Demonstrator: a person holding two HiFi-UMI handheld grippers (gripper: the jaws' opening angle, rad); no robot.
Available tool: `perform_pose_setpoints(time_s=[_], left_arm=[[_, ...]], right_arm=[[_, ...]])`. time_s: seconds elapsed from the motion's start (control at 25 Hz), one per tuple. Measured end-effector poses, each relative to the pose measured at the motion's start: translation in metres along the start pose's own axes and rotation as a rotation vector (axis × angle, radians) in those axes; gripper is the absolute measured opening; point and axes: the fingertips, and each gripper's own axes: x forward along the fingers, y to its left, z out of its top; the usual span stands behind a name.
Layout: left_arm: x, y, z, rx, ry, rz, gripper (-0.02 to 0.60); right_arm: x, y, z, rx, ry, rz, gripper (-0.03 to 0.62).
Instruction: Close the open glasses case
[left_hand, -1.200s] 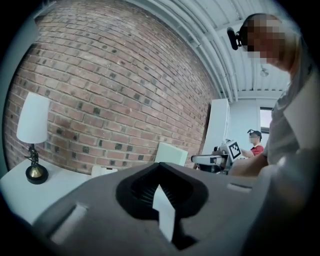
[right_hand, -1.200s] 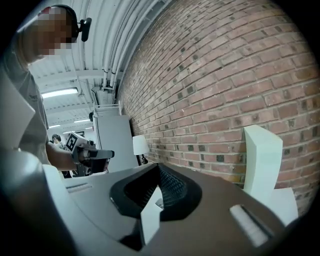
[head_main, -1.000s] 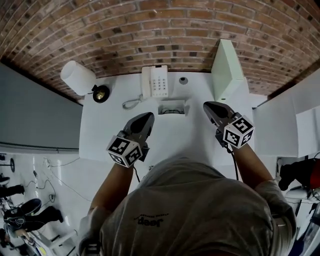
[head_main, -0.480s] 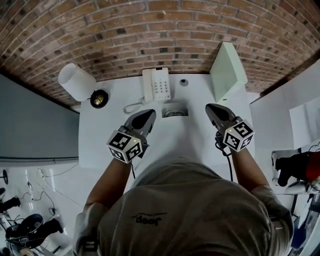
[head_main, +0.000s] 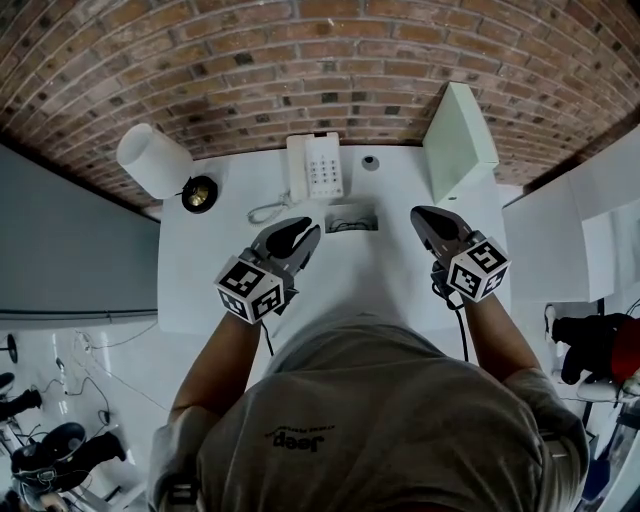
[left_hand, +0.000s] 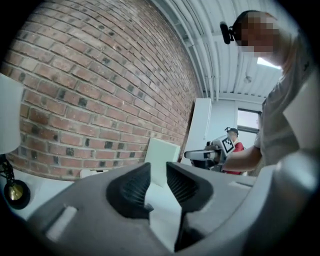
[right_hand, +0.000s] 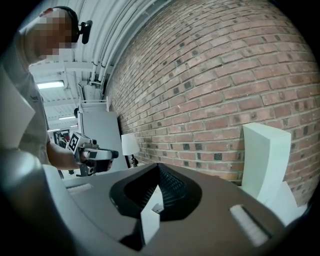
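The open glasses case (head_main: 350, 218), a small dark-lined box, lies on the white table (head_main: 200, 280) just in front of the phone. My left gripper (head_main: 297, 232) hovers a little to the left of the case and nearer to me, open, with nothing between its jaws; the left gripper view shows the gap of my left gripper (left_hand: 157, 167). To the right of the case, my right gripper (head_main: 419, 214) is shut and empty, its jaws meeting at the tip in the right gripper view (right_hand: 158, 168). The case shows in neither gripper view.
A white phone (head_main: 315, 166) with a coiled cord sits at the back by the brick wall. A lamp with a white shade (head_main: 152, 160) stands at the back left. A tall white box (head_main: 460, 140) stands at the back right. A small dark knob (head_main: 369, 161) lies beside the phone.
My left gripper's jaws have gone from shut to open. Both grippers stay near the same spots beside the case.
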Motion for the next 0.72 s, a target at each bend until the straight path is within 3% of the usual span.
perform_pose_setpoints(time_s=[0.04,0.12,0.44,0.72], left_arm=[[0.002,-0.002,-0.005,0.015,0.025,-0.023,0.116],[0.006,-0.004,-0.015,0.057,0.069,-0.053,0.177],[0.028,0.015,-0.058,0.234,0.222,-0.092,0.243],[0.061,0.040,-0.093,0.326,0.301,-0.136,0.287]], right_arm=[[0.001,0.000,0.000,0.001,0.002,0.002,0.009],[0.003,0.000,-0.002,0.004,0.006,0.006,0.009],[0.011,-0.001,-0.017,0.018,0.033,0.015,0.009],[0.029,-0.018,-0.033,0.008,0.050,-0.001,0.009]])
